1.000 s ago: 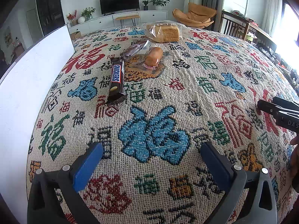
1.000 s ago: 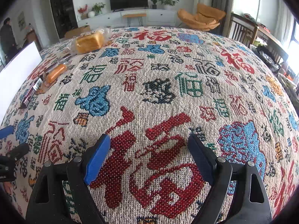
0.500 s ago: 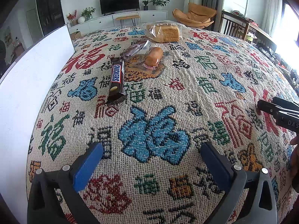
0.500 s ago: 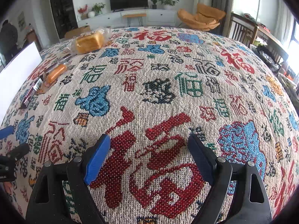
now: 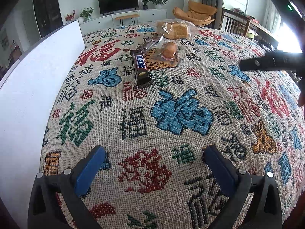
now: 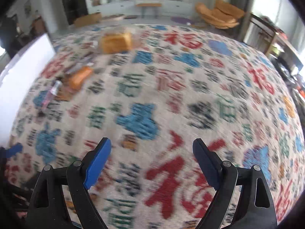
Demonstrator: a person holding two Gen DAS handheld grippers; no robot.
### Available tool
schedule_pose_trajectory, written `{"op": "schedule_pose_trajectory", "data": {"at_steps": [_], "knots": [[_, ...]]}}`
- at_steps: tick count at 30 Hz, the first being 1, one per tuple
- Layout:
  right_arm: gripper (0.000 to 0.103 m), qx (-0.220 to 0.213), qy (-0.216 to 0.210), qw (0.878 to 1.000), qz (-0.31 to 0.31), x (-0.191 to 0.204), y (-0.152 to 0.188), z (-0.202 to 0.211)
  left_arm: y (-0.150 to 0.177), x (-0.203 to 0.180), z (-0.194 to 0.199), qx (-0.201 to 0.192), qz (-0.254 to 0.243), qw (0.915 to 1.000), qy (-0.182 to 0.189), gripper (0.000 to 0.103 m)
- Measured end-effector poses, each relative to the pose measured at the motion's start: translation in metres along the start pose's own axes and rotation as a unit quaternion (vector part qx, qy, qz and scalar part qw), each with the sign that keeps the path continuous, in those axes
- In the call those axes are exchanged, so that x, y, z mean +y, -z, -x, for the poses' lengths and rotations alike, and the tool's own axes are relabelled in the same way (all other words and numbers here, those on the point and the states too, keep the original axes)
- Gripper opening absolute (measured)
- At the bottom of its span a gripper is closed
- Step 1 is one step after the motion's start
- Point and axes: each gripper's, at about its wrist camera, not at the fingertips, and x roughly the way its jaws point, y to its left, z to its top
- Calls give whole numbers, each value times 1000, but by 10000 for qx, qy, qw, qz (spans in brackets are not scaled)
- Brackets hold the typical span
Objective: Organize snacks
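A Snickers bar [image 5: 140, 67] lies on the patterned tablecloth [image 5: 181, 114], far ahead of my open, empty left gripper [image 5: 152, 164]. Behind it lie a dark wrapped bar [image 5: 149, 43], a wrapped orange bun [image 5: 168, 50] and a bagged bread loaf [image 5: 174, 30]. My right gripper [image 6: 151, 159] is open and empty above the cloth. Its view is blurred; the loaf [image 6: 116, 42] and the bun [image 6: 79, 77] show at its upper left. The right gripper's body [image 5: 270, 63] shows at the right of the left wrist view.
A white board or box wall [image 5: 32, 80] runs along the left side of the table, also in the right wrist view [image 6: 22, 70]. Chairs [image 5: 236, 23] stand beyond the far right edge. A TV cabinet stands against the back wall.
The right gripper has risen and moved forward and left toward the snacks; its view is now blurred by motion. The left gripper has pulled back slightly. Both stay open.
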Motion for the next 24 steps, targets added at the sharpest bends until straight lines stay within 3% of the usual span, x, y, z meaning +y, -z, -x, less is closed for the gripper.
{"op": "schedule_pose_trajectory", "data": {"at_steps": [4,6,9,11,13,15,16,18,24], "knots": [[87,245,-592,9979,107,61,-61,-18,0,0,0,-16,29,10000,-9,103],[87,416,-326,9982,279,87,-91,-41,0,1,0,-3,32,10000,-11,103],[86,933,-247,9950,261,107,-116,-82,0,1,0,-3,32,10000,-8,103],[86,1091,-237,9936,171,116,-121,-103,0,1,0,-2,32,10000,-9,103],[67,1168,-38,9930,179,119,-119,-116,0,1,0,-2,33,10000,-9,103],[56,883,-39,9959,189,119,-121,-111,0,1,0,-1,32,10000,-8,103],[38,864,-133,9961,142,116,-121,-110,0,1,0,-1,32,10000,-9,103],[33,877,-190,9959,136,107,-119,-102,-1,1,1,-2,31,10000,-9,103],[33,1142,-353,9928,80,54,-89,-80,0,1,0,0,34,10000,-8,103]]}}
